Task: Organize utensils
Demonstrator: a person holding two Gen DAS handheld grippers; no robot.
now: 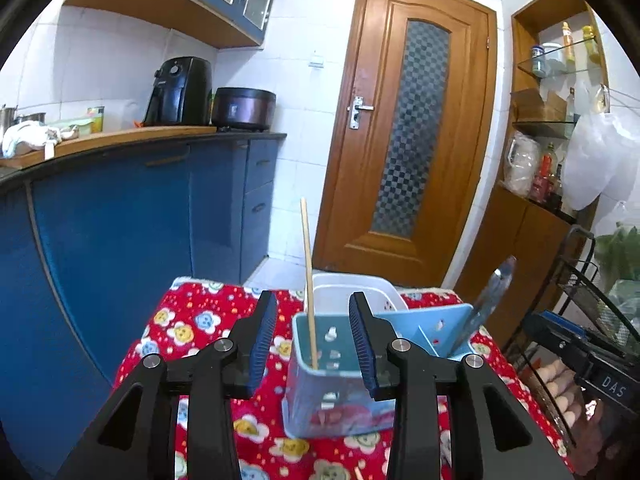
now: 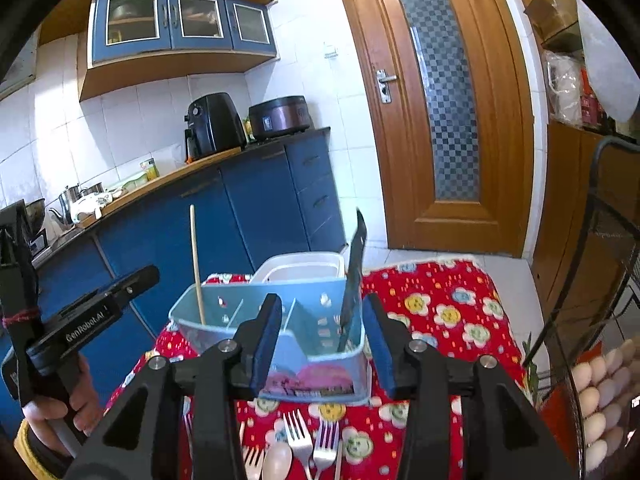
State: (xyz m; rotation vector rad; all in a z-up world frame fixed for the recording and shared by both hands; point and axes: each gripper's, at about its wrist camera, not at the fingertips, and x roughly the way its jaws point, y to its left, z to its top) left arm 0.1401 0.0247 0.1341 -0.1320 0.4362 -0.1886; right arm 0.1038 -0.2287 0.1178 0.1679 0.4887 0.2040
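Both grippers, the left gripper [image 1: 313, 344] and right gripper [image 2: 320, 340], hung with jaws apart and empty just before the blue caddy [image 2: 276, 336] on the red floral cloth [image 2: 440, 304]. A chopstick [image 2: 197, 264] and knife [image 2: 354, 280] stood inside the caddy; forks [image 2: 298, 436] and a spoon [image 2: 277, 462] lay before it, a white tub [image 2: 300, 266] behind.

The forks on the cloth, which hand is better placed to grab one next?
Probably the right. The forks lie just below the right gripper, whose jaws stand open and empty. The left gripper, also open, faces the blue caddy; no forks show in its view.
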